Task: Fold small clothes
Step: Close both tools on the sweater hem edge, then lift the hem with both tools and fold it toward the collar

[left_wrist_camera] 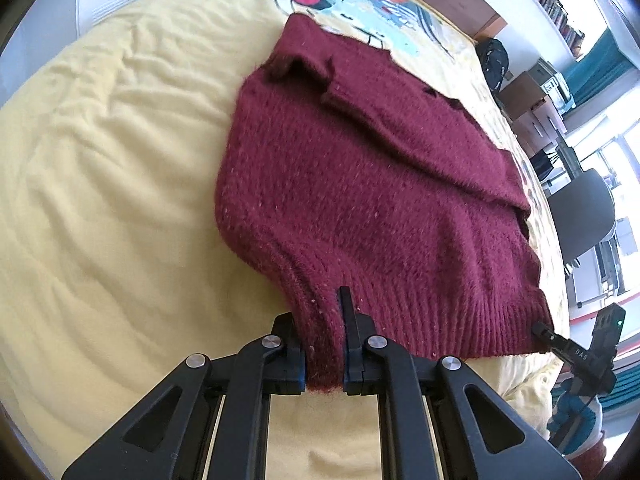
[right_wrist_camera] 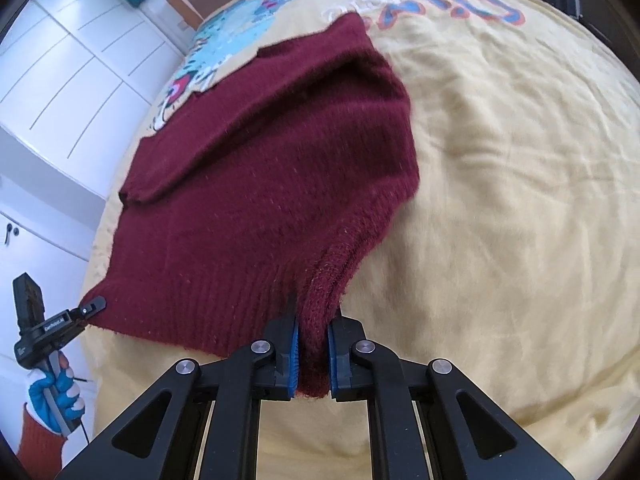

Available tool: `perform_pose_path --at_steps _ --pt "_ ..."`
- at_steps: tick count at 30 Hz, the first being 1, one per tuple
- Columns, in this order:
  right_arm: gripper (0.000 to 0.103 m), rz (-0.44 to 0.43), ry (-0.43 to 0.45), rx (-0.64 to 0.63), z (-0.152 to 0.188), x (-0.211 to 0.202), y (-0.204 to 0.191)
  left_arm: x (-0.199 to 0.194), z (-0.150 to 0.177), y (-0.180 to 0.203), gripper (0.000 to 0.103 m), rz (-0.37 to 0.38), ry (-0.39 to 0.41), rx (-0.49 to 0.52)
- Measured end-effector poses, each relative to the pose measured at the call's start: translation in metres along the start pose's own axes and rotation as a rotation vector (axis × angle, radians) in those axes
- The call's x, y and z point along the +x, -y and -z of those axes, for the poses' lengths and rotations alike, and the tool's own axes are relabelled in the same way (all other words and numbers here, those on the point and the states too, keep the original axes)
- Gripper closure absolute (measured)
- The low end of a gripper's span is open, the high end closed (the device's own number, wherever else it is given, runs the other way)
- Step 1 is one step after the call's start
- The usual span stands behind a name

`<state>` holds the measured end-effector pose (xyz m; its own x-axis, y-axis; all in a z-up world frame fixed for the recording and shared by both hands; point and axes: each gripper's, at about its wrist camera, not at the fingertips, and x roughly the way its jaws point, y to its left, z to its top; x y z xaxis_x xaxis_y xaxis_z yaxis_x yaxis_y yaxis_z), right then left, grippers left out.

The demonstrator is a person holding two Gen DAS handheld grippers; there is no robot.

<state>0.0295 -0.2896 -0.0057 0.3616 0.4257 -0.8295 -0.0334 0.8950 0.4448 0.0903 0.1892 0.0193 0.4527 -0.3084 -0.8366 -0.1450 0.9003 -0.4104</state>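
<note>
A dark red knitted sweater (left_wrist_camera: 360, 168) lies on a yellow bedspread (left_wrist_camera: 100, 160), its sleeves folded in over the body. My left gripper (left_wrist_camera: 325, 320) is shut on the ribbed hem at its left corner, and the cloth is lifted off the bed there. In the right wrist view the same sweater (right_wrist_camera: 260, 168) is held at its other hem corner by my right gripper (right_wrist_camera: 314, 320), shut on the bunched rib. Each view shows the opposite gripper at the far hem corner: the right gripper (left_wrist_camera: 540, 330) and the left gripper (right_wrist_camera: 94, 304), in a gloved hand (right_wrist_camera: 56, 396).
The bedspread (right_wrist_camera: 500, 200) carries a printed cartoon and letters at its far end. White cupboards (right_wrist_camera: 60, 92) stand to the left of the bed. A dark chair (left_wrist_camera: 580, 216), boxes and a bookshelf stand to its right by the windows.
</note>
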Motion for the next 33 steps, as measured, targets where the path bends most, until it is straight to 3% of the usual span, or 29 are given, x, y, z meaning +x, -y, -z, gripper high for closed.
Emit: perform_pose_path --at_steps 8,20,27,33 --pt "0.092 -0.031 0.075 -0.017 -0.033 -0.023 -0.013 -0.017 -0.024 0.017 0.094 0.017 0.055 0.035" --pt "0.093 -0.045 0.196 -0.024 -0.113 -0.044 -0.028 -0.033 -0.105 0.053 0.094 0.036 0.159 0.098" --pt "0.093 -0.044 0.252 -0.010 -0.176 -0.041 -0.034 -0.022 -0.161 0.065 0.094 0.026 0.194 0.128" --pt "0.092 -0.033 0.244 0.011 -0.216 -0.013 -0.031 0.015 -0.208 0.065 0.094 -0.015 0.181 0.129"
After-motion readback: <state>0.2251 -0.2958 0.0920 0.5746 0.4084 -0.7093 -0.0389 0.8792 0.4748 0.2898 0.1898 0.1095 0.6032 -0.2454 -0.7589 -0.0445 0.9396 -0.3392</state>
